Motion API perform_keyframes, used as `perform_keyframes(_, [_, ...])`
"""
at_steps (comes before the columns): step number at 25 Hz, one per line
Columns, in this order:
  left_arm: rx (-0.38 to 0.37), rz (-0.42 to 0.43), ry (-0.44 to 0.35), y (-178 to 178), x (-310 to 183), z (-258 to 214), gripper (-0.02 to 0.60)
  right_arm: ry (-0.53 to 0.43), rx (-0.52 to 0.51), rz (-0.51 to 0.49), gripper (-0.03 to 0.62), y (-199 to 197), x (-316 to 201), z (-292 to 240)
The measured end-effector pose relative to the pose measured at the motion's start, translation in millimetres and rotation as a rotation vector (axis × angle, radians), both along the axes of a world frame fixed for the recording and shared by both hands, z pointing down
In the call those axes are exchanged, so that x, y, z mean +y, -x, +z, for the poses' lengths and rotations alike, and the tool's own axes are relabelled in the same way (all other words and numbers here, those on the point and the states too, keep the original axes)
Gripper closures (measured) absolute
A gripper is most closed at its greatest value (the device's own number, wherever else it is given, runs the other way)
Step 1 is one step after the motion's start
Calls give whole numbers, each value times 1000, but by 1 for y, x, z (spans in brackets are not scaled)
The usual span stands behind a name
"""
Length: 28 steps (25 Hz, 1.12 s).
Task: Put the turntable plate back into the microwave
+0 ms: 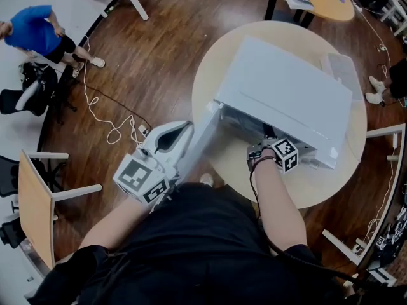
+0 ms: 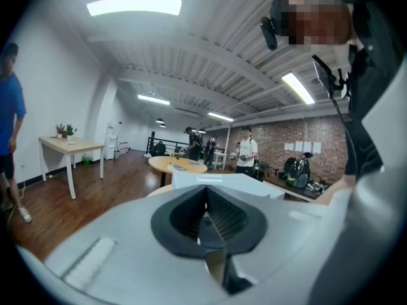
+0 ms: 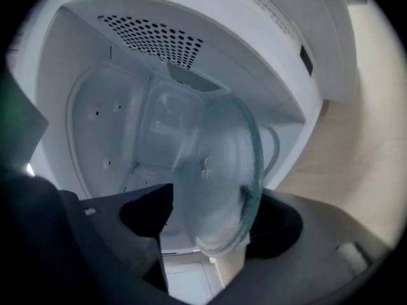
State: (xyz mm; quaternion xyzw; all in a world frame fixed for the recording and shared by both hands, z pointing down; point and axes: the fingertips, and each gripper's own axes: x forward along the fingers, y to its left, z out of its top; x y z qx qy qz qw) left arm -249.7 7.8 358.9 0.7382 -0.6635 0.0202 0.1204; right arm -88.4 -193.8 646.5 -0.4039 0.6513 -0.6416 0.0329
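— Far left of the room first?
— Pale wall, then a person in a blue shirt [image 1: 32,33] at the edge of a dark wood floor [image 1: 165,49]. Lower down, a light wooden desk [image 1: 32,202] on white legs. Between them, a white cable [image 1: 95,110] in loose loops across the boards.

— Next over?
— Then the left gripper [image 1: 181,132], low beside the table and over the floor. Jaws pressed together, nothing between them. Aimed out into the room: long ceiling lights [image 2: 133,5] on a ribbed white ceiling, a brick wall [image 2: 305,135] at the back right, a few people standing [image 2: 245,154] behind a round tabletop.

— And the middle?
— A round pale table [image 1: 213,68] with a white microwave [image 1: 286,94] on top. Its door [image 1: 202,138] swung open, just beside the left gripper.

— Where is the thing for the job?
— At the mouth of the microwave, in the right gripper [image 1: 262,150]. Jaws clamped on the rim of the glass plate [image 3: 219,176]. Seen nearly edge-on from that gripper's own camera, with the white cavity behind and a patch of small vent holes [image 3: 152,40] in one wall. Touching the inside of the oven or not: cannot tell.

— Anything further right?
— More bare tabletop past the microwave, then floor again. At the top right, a second round table [image 1: 318,2], tan, with a book on it.
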Motion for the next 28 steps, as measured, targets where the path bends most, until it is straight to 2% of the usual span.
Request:
perform_keyframes(5, [-1,2,-7,-4,1,-2,584,20,-4,-12,255,-3,8,3])
perform_keyframes(10, [-1,2,-9,-10,2,0,584,94,-4,11,233,-18,27,23])
perform_keyframes(19, [13,26,-17,-24,-3,4,584,45,-40,-29,233,-29,31,7])
perform_keyframes(28, [32,64,-30,-49,-17,11,584,-57,5,-137,233,-71,49,-20])
